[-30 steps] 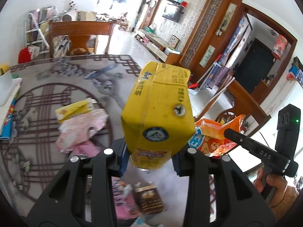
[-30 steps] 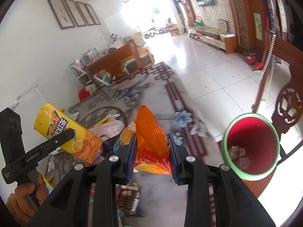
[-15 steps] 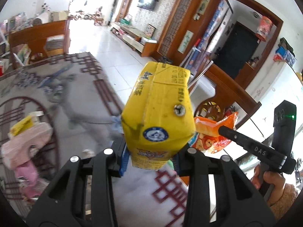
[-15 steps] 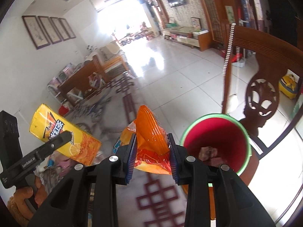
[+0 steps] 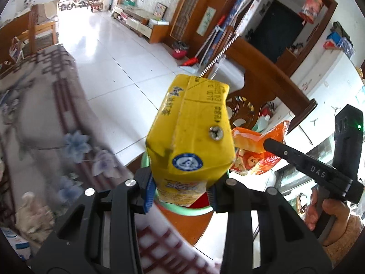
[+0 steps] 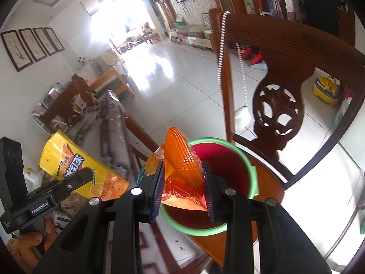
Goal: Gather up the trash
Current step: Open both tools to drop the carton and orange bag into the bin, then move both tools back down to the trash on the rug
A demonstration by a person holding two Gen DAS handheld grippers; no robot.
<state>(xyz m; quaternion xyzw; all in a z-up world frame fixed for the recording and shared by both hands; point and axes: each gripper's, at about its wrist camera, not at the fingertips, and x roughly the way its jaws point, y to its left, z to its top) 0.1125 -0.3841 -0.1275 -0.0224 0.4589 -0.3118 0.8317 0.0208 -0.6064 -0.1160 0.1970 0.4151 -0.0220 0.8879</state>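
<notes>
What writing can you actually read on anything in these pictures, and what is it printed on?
"DAS" – white letters on the right gripper body, seen from the left wrist view.
"GenRoboLAI" – small label on the left gripper body, seen from the right wrist view; last letters uncertain.
Yellow drink carton: Chinese characters and small print, too distorted to read reliably.
Orange snack bag: printing crumpled, unreadable.
Green-rimmed bin: no writing visible.
</notes>
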